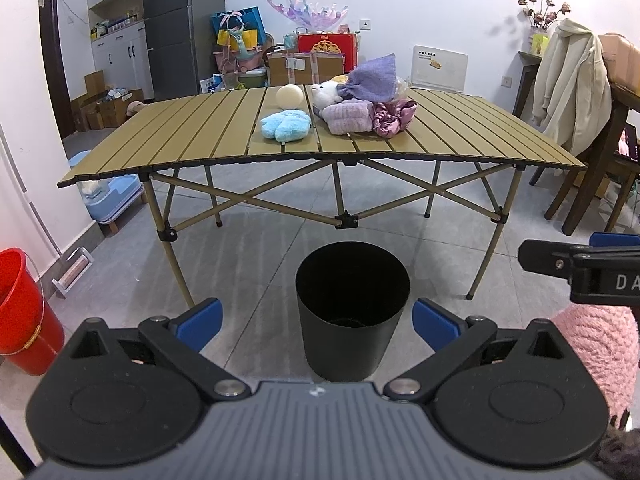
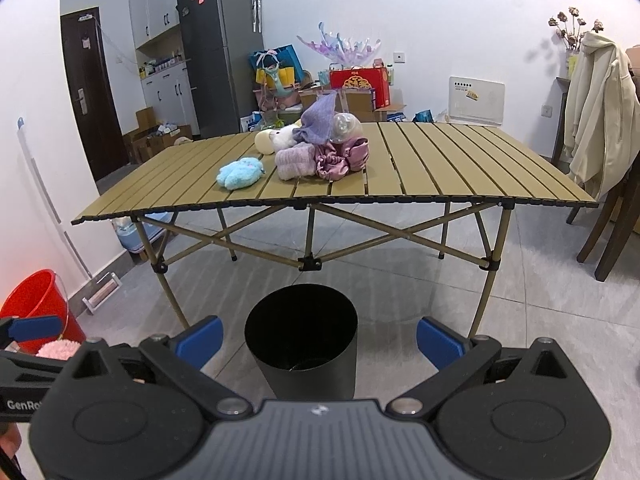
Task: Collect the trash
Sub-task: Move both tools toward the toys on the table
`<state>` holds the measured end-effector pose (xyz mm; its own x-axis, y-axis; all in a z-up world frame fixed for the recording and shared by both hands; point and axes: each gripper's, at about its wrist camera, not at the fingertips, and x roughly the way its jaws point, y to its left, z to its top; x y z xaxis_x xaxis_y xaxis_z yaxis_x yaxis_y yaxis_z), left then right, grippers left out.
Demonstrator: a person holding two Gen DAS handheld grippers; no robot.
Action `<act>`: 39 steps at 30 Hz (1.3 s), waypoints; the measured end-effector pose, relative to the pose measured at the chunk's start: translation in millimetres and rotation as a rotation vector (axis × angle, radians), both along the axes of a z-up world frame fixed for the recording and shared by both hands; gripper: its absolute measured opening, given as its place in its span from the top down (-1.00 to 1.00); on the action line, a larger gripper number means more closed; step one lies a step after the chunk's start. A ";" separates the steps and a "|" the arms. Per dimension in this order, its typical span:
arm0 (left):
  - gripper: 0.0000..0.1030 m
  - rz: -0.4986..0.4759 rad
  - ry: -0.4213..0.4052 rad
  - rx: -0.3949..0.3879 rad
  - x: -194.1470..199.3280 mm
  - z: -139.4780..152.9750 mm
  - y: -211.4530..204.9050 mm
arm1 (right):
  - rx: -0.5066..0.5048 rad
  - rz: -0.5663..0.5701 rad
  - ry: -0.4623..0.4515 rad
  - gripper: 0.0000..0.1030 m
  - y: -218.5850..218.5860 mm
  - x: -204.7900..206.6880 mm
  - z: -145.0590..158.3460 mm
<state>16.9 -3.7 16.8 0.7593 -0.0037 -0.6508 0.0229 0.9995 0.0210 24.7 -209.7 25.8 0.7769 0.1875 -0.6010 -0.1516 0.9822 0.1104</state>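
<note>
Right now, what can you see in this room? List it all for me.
Folding table: one, tan slats, centre.
Bin: one, black, floor before table.
Plush toy: one, light blue, on table.
Ball: one, cream, behind plush.
Cloth pile: one, purple and pink, on table.
Bucket: one, red, floor left.
Fridge: one, grey, back wall.
Coat: one, cream, over chair.
Left claw: open, blue pads.
Right claw: open, blue pads.
</note>
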 end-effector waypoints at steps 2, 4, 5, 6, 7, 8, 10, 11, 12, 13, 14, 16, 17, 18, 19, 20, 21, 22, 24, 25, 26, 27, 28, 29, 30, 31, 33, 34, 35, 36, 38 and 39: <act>-1.00 0.002 -0.006 0.002 3.5 -0.4 1.2 | 0.001 -0.003 -0.008 -1.00 -1.4 3.0 -0.2; -1.00 0.004 -0.012 0.005 7.4 -1.3 1.8 | 0.003 -0.005 -0.022 -1.00 -3.1 5.6 -0.1; -1.00 0.003 -0.014 0.005 10.2 -2.0 2.0 | -0.002 -0.008 -0.030 -1.00 -3.1 6.7 -0.1; -1.00 0.002 -0.018 0.005 12.1 -2.4 2.2 | -0.006 -0.009 -0.038 -1.00 -2.9 8.0 0.0; -1.00 0.004 -0.021 0.007 14.5 -2.8 2.5 | -0.010 -0.010 -0.046 -1.00 -2.8 9.4 -0.2; -1.00 0.007 -0.024 0.011 16.8 -3.3 2.8 | -0.013 -0.011 -0.053 -1.00 -1.9 11.1 -0.3; -1.00 0.016 -0.031 0.018 21.2 -3.4 4.4 | -0.016 -0.013 -0.064 -1.00 -2.3 15.6 -0.5; -1.00 0.016 -0.034 0.014 24.1 -2.5 5.0 | -0.014 -0.015 -0.067 -1.00 -2.8 17.7 -0.8; -1.00 0.016 -0.040 0.007 26.7 -1.7 5.9 | -0.010 -0.016 -0.071 -1.00 -3.4 20.0 -1.0; -1.00 0.017 -0.044 0.004 29.9 -1.2 7.2 | -0.007 -0.017 -0.076 -1.00 -4.0 22.4 -1.1; -1.00 0.019 -0.049 0.004 33.0 -0.9 7.7 | -0.006 -0.018 -0.082 -1.00 -4.4 24.9 -1.1; -1.00 0.023 -0.058 0.003 39.6 -0.4 9.1 | -0.004 -0.021 -0.091 -1.00 -4.9 30.0 -0.6; -1.00 0.025 -0.059 0.001 43.1 0.2 9.7 | -0.001 -0.022 -0.094 -1.00 -5.0 32.8 -0.6; -1.00 0.024 -0.062 -0.003 46.9 0.5 10.5 | 0.001 -0.023 -0.098 -1.00 -5.2 35.4 -0.4; -1.00 0.026 -0.064 -0.002 50.7 0.5 11.2 | 0.002 -0.024 -0.101 -1.00 -5.2 38.3 -0.3; -1.00 0.028 -0.067 0.000 53.7 0.8 11.5 | 0.004 -0.025 -0.104 -1.00 -5.2 41.2 -0.4; -1.00 0.029 -0.070 0.005 57.2 0.6 11.6 | 0.007 -0.027 -0.107 -1.00 -5.4 44.4 -0.5; -1.00 0.031 -0.071 0.009 60.9 0.6 11.8 | 0.008 -0.029 -0.109 -1.00 -5.2 48.0 -0.8; -1.00 0.033 -0.080 0.002 67.8 1.9 13.7 | 0.014 -0.034 -0.116 -1.00 -5.6 54.9 -1.4; -1.00 0.033 -0.083 -0.002 71.4 2.5 15.0 | 0.017 -0.034 -0.119 -1.00 -5.8 58.9 -1.5; -1.00 0.035 -0.087 -0.002 75.9 2.7 15.8 | 0.021 -0.036 -0.122 -1.00 -6.0 62.2 -2.0; -1.00 0.034 -0.091 -0.003 77.4 3.6 16.1 | 0.022 -0.038 -0.126 -1.00 -6.2 65.3 -2.5; -1.00 0.034 -0.092 -0.006 81.4 3.4 17.0 | 0.023 -0.040 -0.129 -1.00 -6.4 68.4 -2.9; -1.00 0.034 -0.092 -0.009 86.4 3.1 17.8 | 0.026 -0.042 -0.132 -1.00 -7.4 71.7 -3.0; -1.00 0.033 -0.093 -0.011 90.6 3.4 18.0 | 0.029 -0.044 -0.134 -1.00 -8.0 75.4 -3.5; -1.00 0.021 -0.098 -0.022 94.9 3.3 18.9 | 0.031 -0.046 -0.136 -1.00 -8.2 79.7 -3.9; -1.00 0.003 -0.112 -0.050 101.7 4.2 21.2 | 0.035 -0.050 -0.140 -1.00 -8.3 87.8 -4.7; -1.00 0.002 -0.116 -0.053 105.3 4.0 21.4 | 0.036 -0.051 -0.141 -1.00 -8.2 91.6 -5.1; -1.00 -0.002 -0.119 -0.058 110.1 3.7 21.6 | 0.037 -0.050 -0.142 -1.00 -8.0 95.6 -5.8; -1.00 -0.003 -0.120 -0.063 115.0 3.4 21.9 | 0.036 -0.050 -0.144 -1.00 -7.7 99.5 -6.3; -1.00 0.000 -0.126 -0.063 123.6 3.1 22.2 | 0.035 -0.051 -0.148 -1.00 -7.1 107.5 -7.4; -1.00 0.003 -0.131 -0.064 127.5 3.2 22.5 | 0.034 -0.052 -0.151 -1.00 -6.8 111.5 -8.2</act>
